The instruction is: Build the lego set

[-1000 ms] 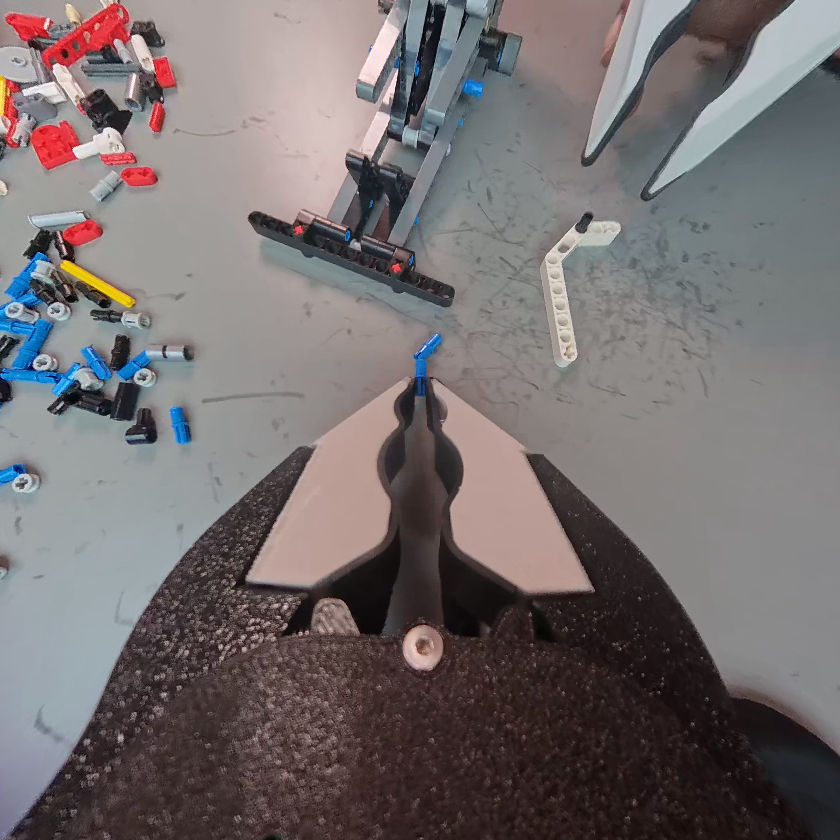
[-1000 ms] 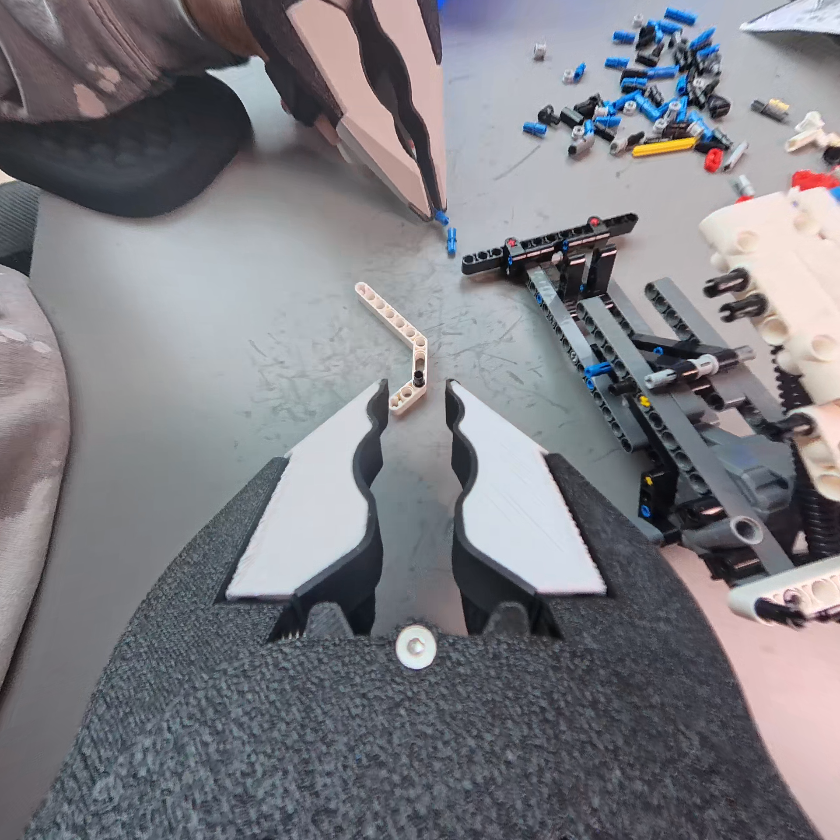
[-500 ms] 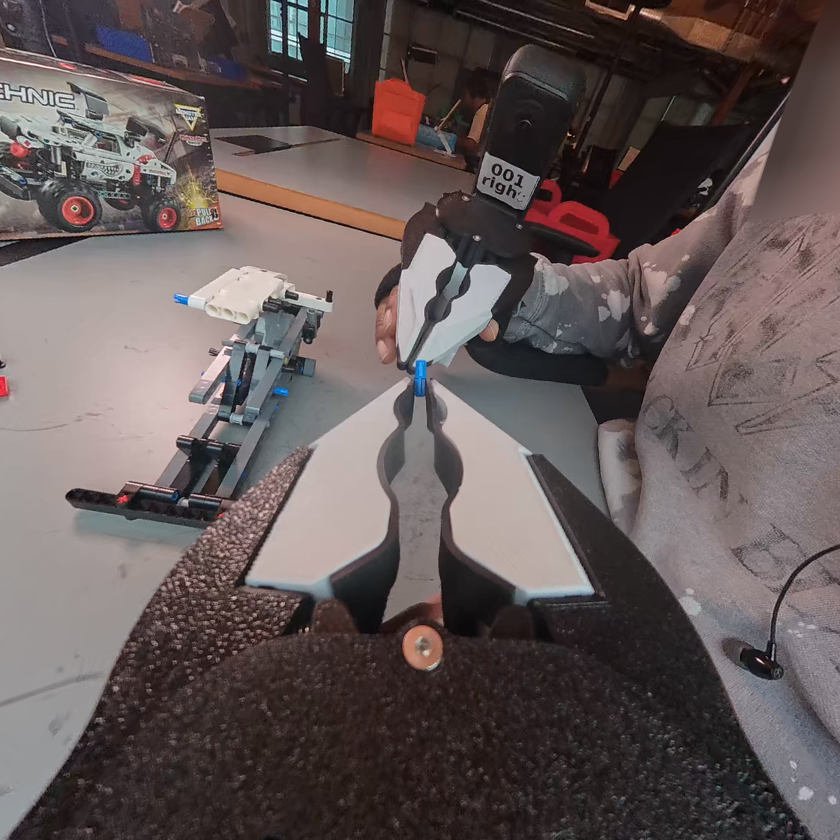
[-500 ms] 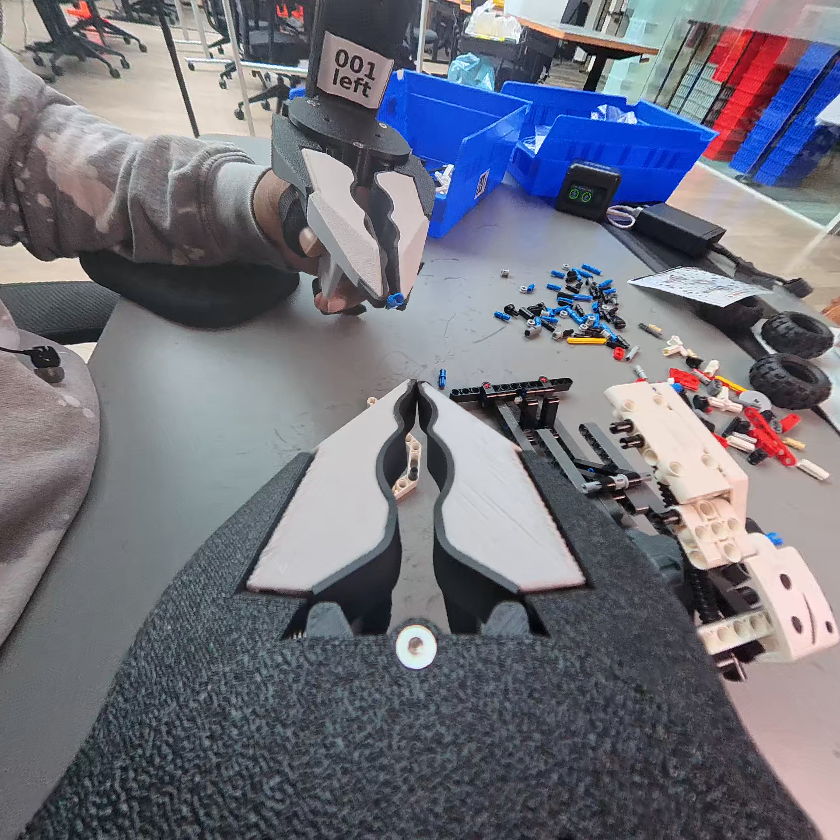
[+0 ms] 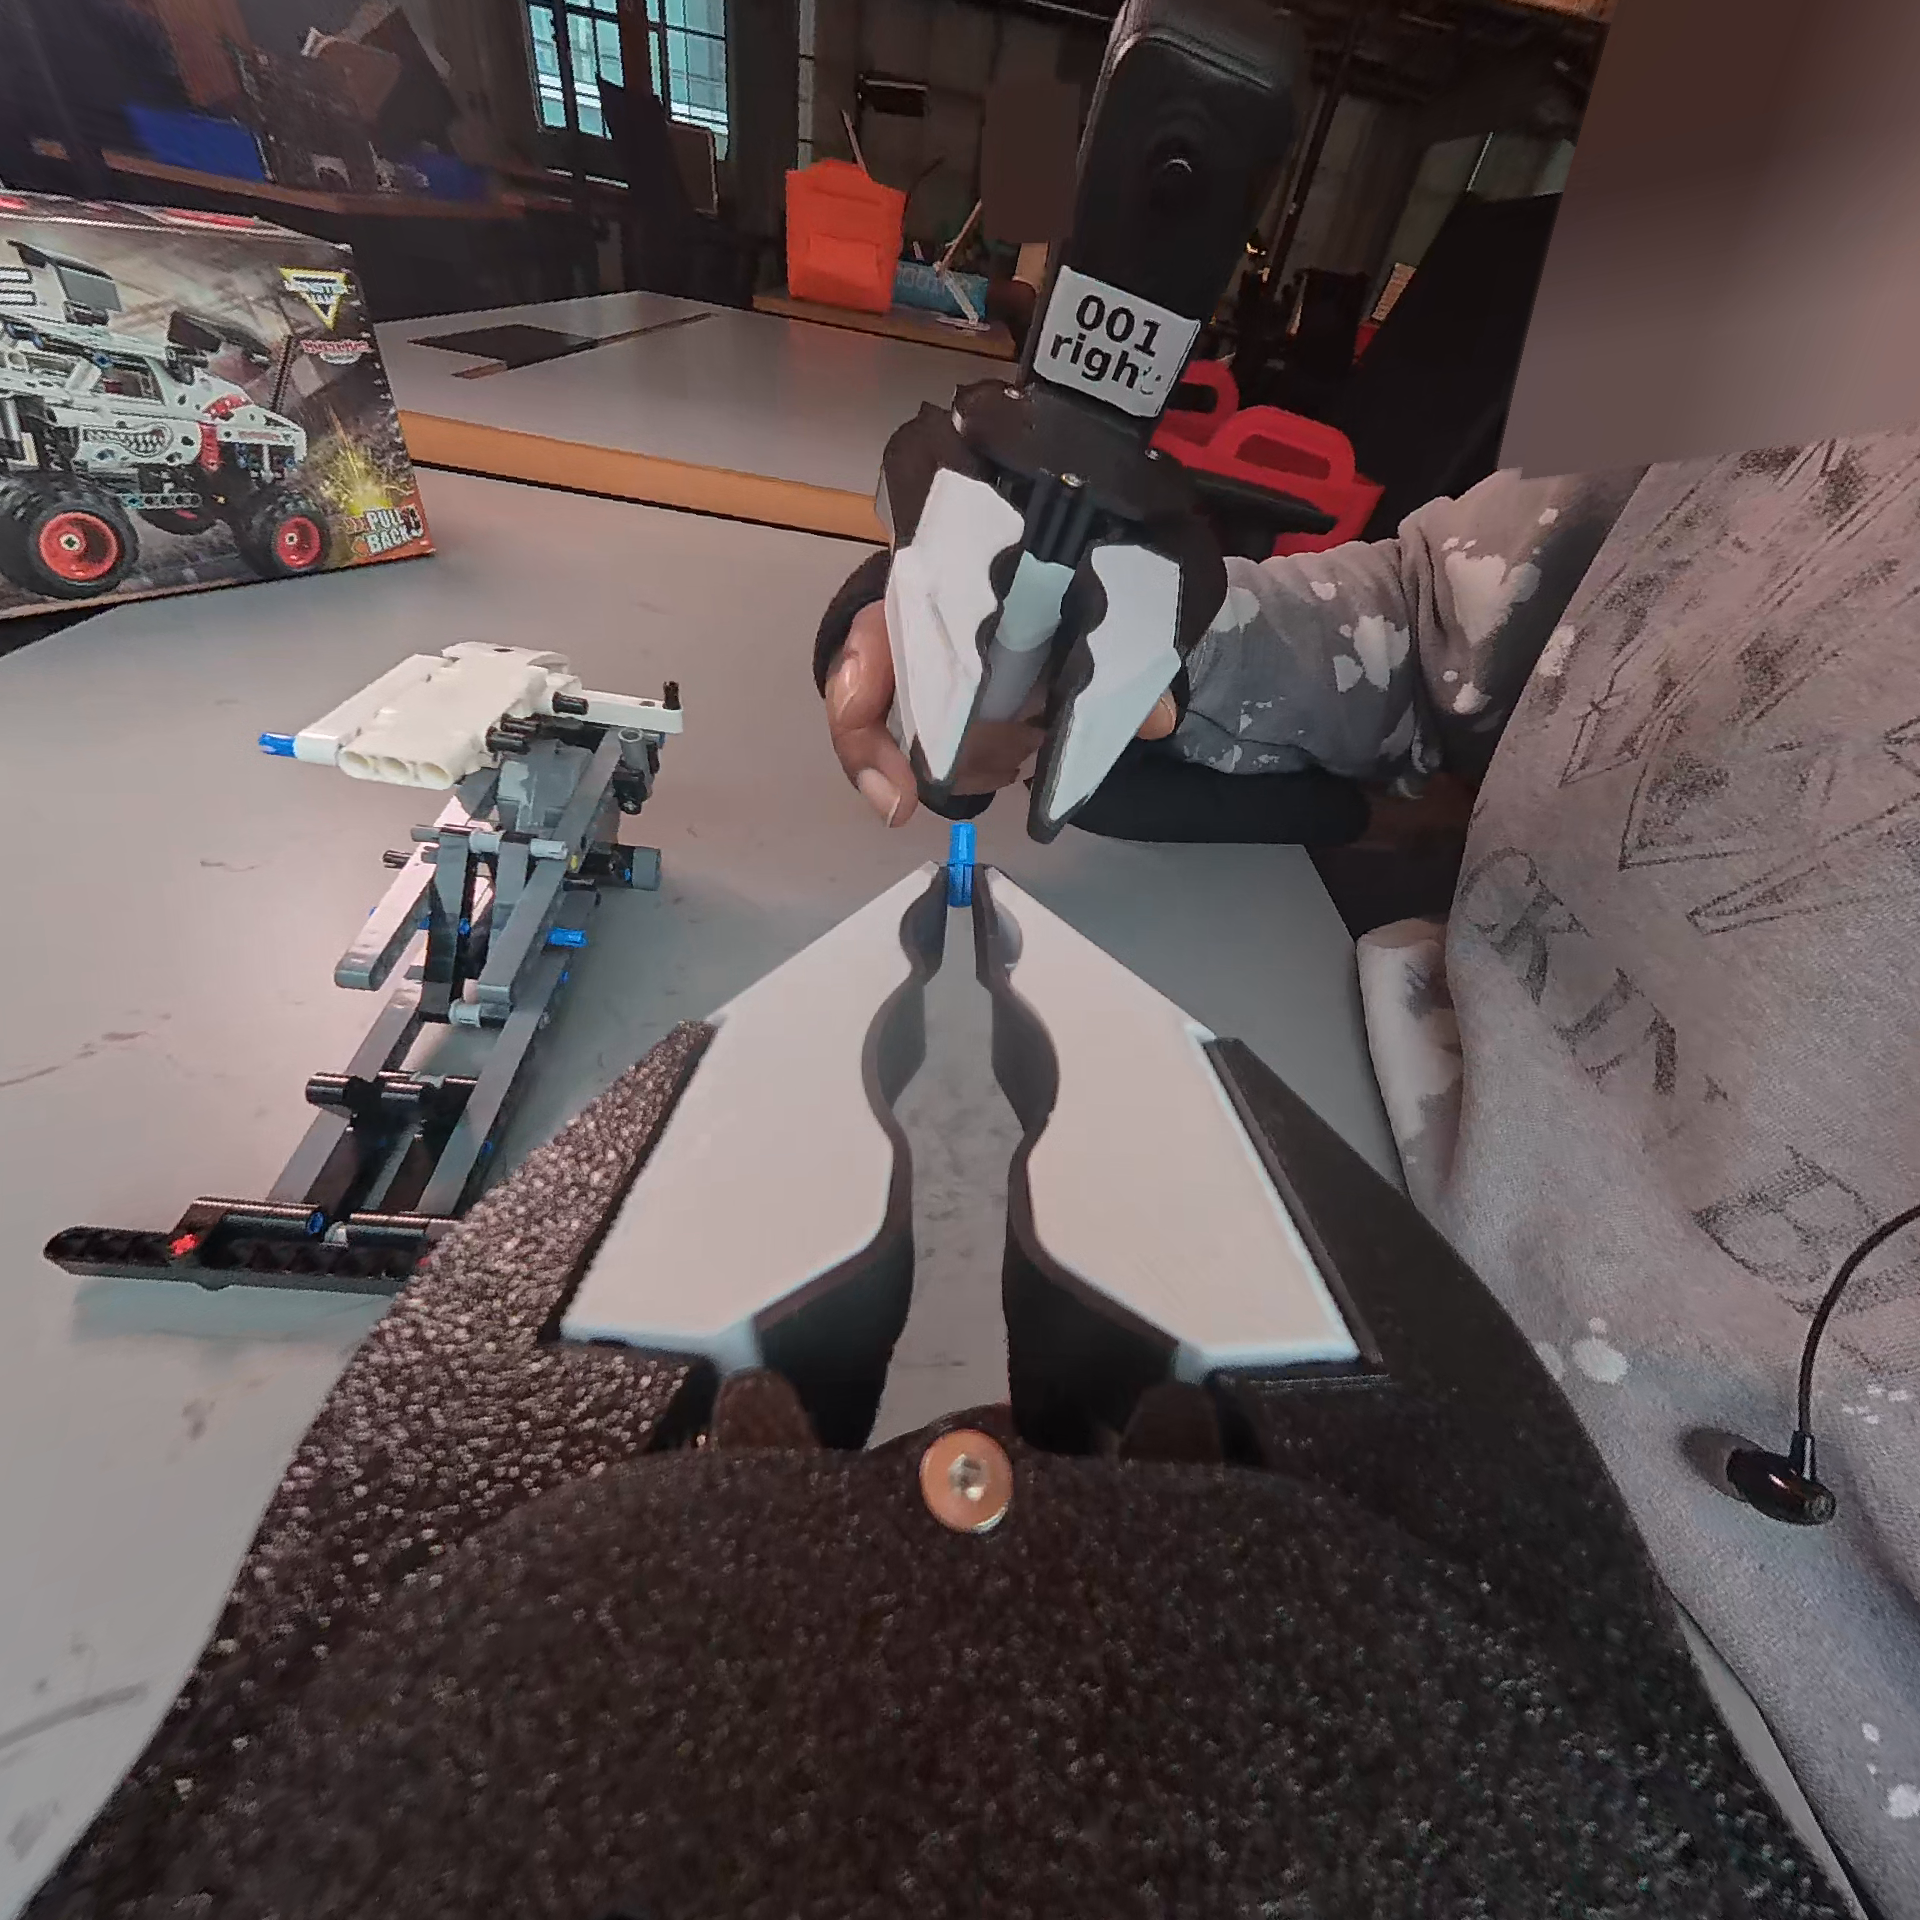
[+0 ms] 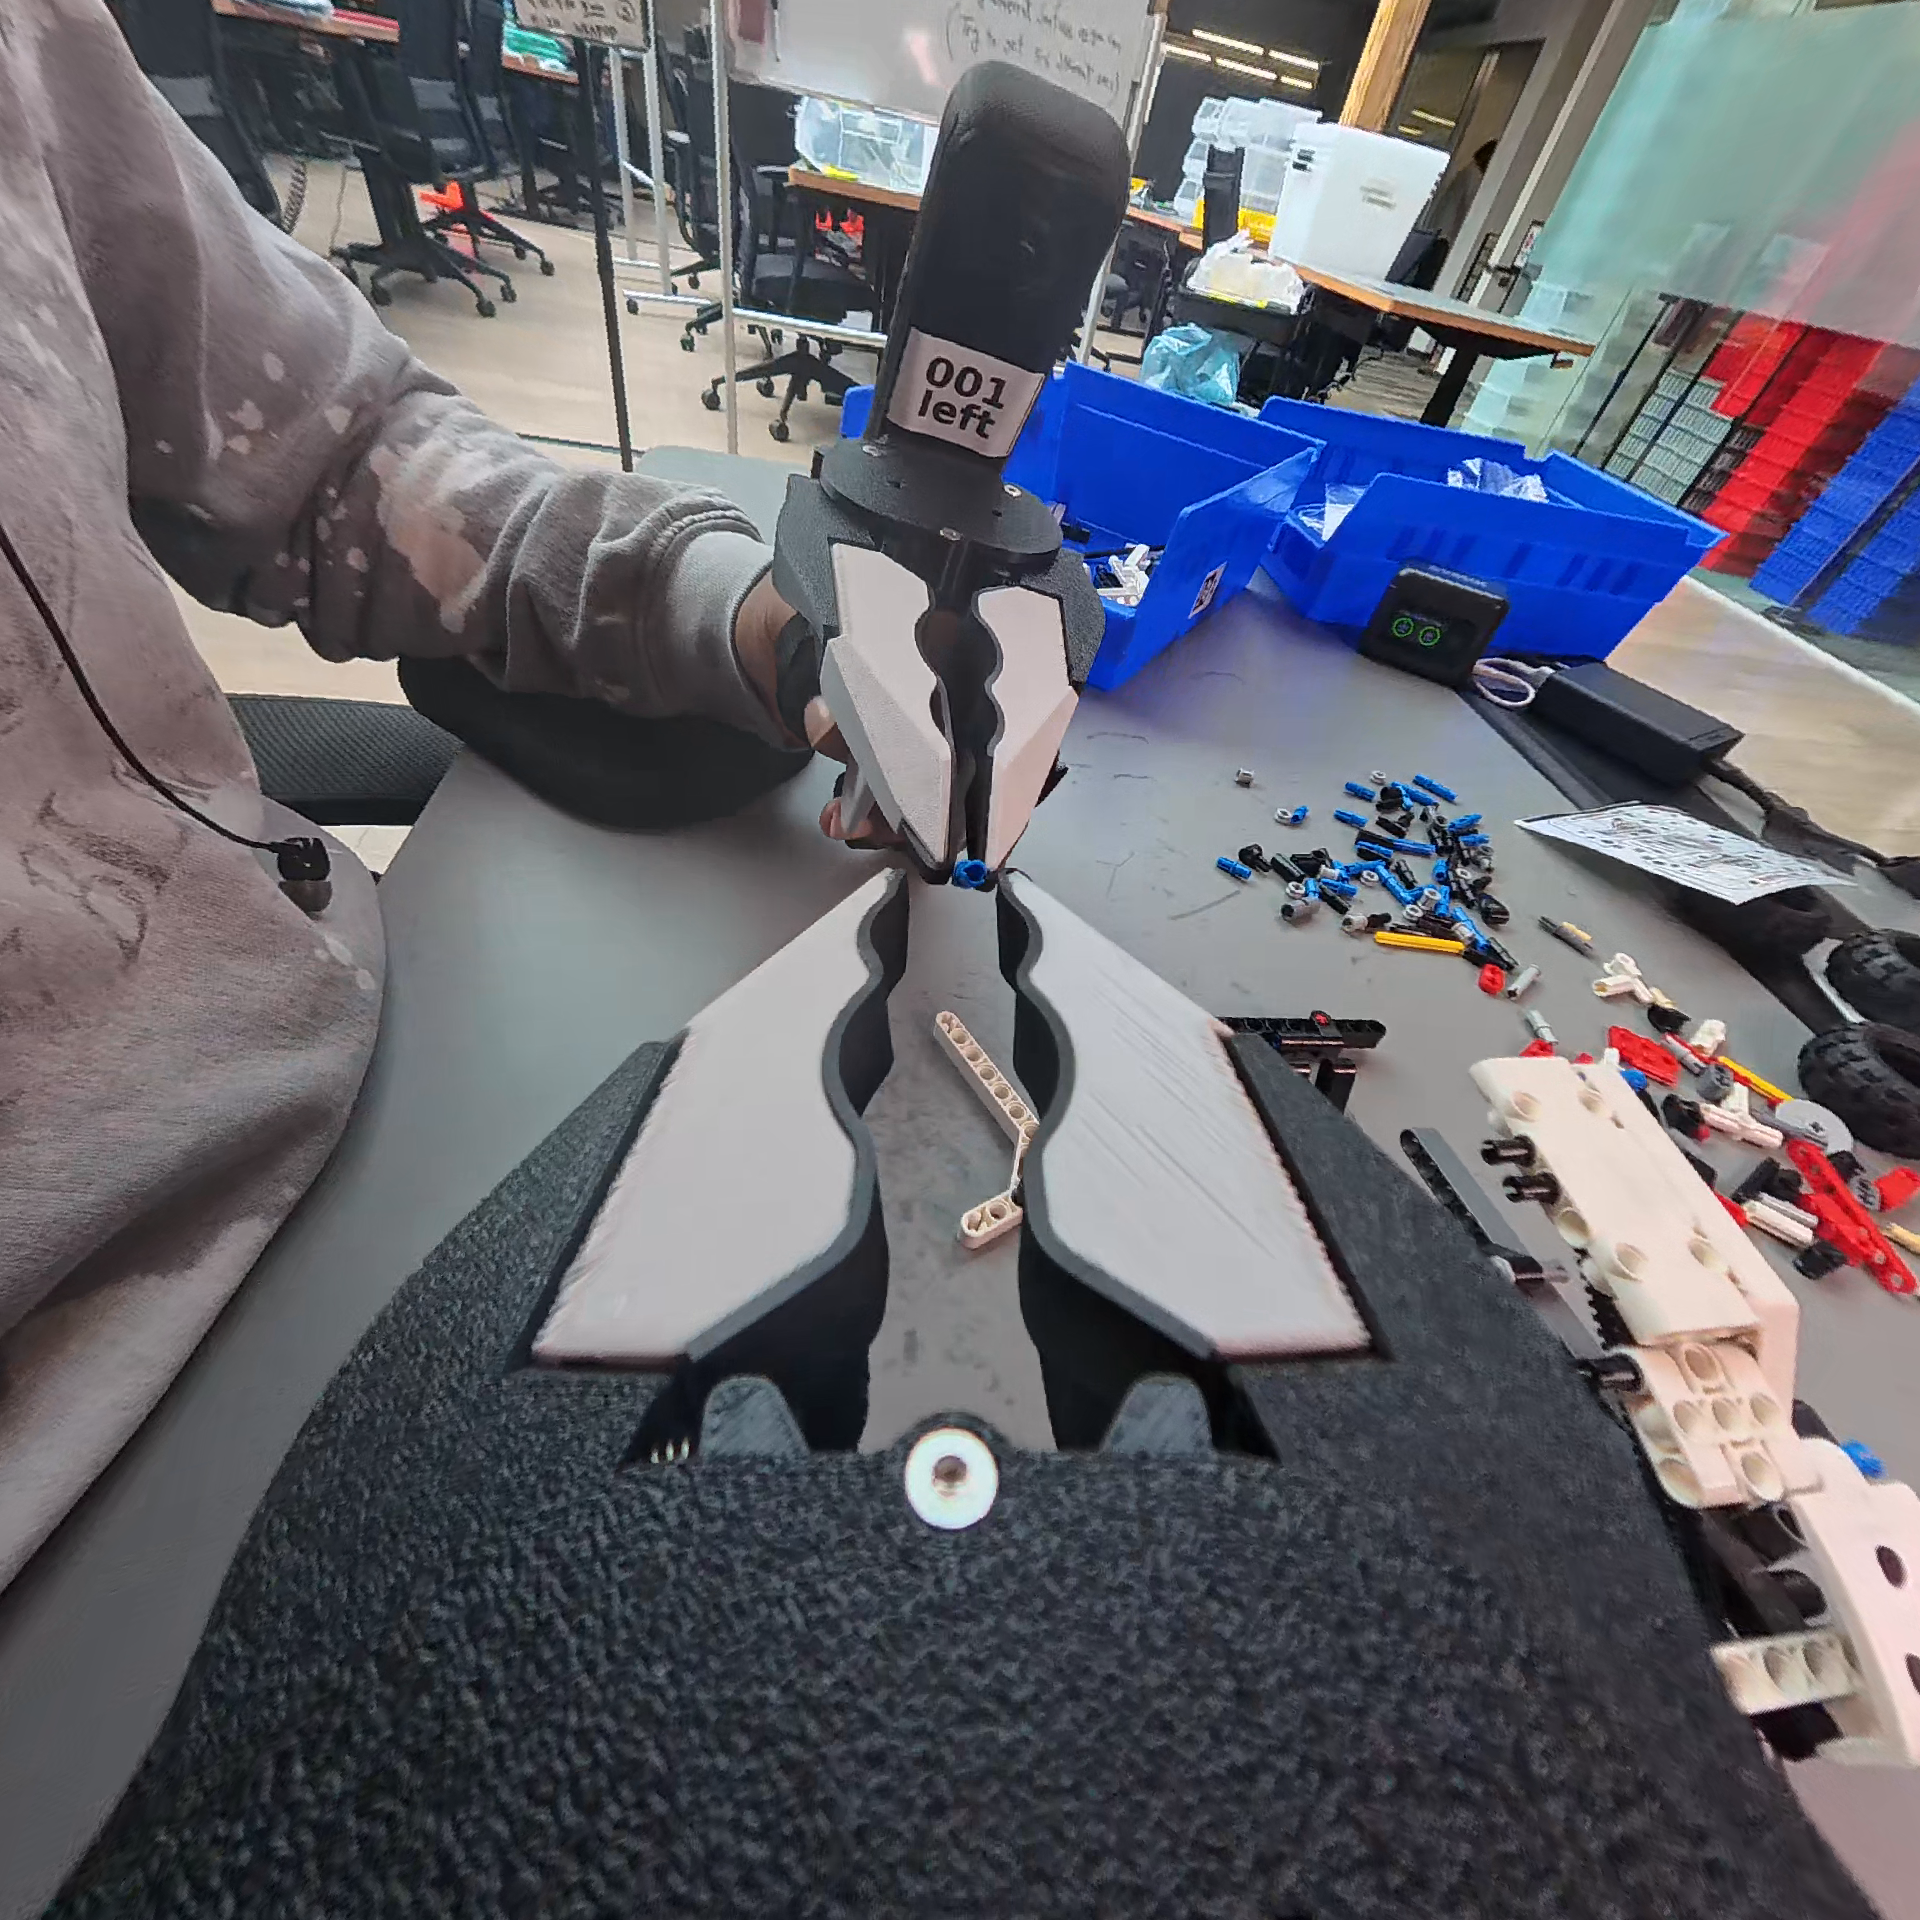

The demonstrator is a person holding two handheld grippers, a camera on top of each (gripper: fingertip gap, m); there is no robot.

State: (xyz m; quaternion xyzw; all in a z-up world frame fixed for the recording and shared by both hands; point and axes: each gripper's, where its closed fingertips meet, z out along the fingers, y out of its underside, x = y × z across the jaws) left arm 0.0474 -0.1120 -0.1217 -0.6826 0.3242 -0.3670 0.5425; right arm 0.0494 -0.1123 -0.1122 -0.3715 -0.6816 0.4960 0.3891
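My left gripper [image 5: 961, 873] is shut on a small blue pin [image 5: 962, 847], held in the air above the grey table; it also shows in the right wrist view [image 6: 971, 871]. My right gripper [image 6: 948, 883] is open and empty, its tips on either side of the blue pin [image 6: 970, 873]; in the left wrist view it [image 5: 987, 810] faces mine just beyond the pin. A white bent beam [image 6: 987, 1112] lies on the table below the right gripper. The partly built truck chassis [image 5: 457, 935] lies to the left, also in the right wrist view [image 6: 1621, 1226].
Loose small parts [image 6: 1382, 873] lie scattered on the table, with red and white pieces [image 6: 1787, 1143] and black tyres [image 6: 1870, 1060] at the right. Blue bins [image 6: 1455, 540], an instruction sheet [image 6: 1673, 852] and the set's box [image 5: 177, 416] stand farther off. A person's torso is close by. The grippers are tip to tip, or close to it.
Both grippers have lifted off the table and turned to face each other. The right gripper shut half a second ago and has now opened around the blue pin in my left gripper.
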